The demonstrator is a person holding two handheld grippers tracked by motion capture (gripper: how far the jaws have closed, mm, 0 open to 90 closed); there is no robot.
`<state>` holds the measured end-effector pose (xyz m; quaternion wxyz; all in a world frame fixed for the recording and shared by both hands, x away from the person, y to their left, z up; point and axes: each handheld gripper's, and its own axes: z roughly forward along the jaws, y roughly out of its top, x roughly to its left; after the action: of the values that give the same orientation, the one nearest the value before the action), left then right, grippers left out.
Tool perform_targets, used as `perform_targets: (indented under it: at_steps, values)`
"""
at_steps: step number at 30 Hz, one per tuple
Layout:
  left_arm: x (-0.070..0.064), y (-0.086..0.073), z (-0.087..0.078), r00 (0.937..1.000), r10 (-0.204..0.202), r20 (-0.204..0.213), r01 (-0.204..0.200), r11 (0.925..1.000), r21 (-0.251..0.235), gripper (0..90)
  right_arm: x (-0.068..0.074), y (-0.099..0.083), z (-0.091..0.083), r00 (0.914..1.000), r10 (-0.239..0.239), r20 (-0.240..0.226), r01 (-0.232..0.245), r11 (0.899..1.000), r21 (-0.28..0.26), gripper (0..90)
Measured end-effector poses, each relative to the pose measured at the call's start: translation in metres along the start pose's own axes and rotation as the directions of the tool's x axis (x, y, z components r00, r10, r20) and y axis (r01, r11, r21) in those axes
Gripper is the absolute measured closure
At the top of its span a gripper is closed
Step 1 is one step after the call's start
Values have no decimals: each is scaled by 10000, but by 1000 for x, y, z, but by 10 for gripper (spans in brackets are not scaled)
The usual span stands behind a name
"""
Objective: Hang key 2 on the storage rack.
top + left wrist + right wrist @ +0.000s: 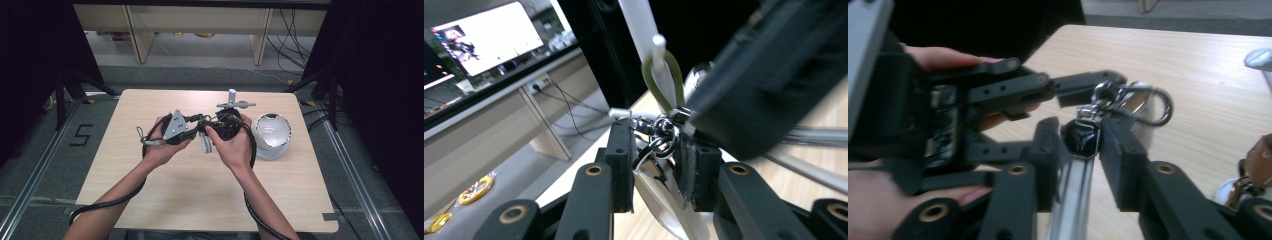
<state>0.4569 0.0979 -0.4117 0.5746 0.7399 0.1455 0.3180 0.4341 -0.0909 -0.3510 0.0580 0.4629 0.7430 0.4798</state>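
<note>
A silvery strap point(205, 144) with a black end cap point(1081, 136) and a metal swivel clasp point(1148, 102) hangs between my two grippers above the table's middle. The right gripper point(1080, 142) is shut on the black end cap, and the strap point(1073, 195) drops down between its jaws. My left gripper point(654, 150) holds the clasp's rings point(659, 132) between its pads, with the strap point(664, 205) trailing below. In the high view the left gripper point(199, 128) and the right gripper point(212, 129) meet tip to tip, each in one hand.
A shiny round bowl on a white base point(271, 131) stands right of the hands. The wooden table point(150, 200) has bare room in front and at the left. Black cables point(115, 200) trail off the near edge. Beyond the far edge are shelf legs and floor cables.
</note>
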Motion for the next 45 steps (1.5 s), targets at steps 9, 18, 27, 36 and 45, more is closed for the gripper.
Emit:
perform_targets:
  at_steps: [9,18,27,36,45]
  values:
    - [5,-6,4,9991,-412,-69,410,9986,-322,755,-11,-12,-37,9998,-101,-147,73,9836,-1801,599]
    - [8,-7,3,9964,-662,-536,633,9966,-529,817,-41,-38,-62,9970,665,394,-576,9789,-1962,604]
    - [17,-7,6,9947,-997,-246,972,9912,-898,819,-56,-65,-70,9932,848,795,-709,9839,-1641,604]
    - [33,-13,21,9947,-1022,-107,1010,9917,-791,858,-70,-99,-68,9856,1404,937,-1271,9826,-1356,607]
    - [36,-15,28,9883,-1521,-73,1517,9875,-424,861,-77,-108,-65,9808,1721,921,-1600,9790,-1261,609]
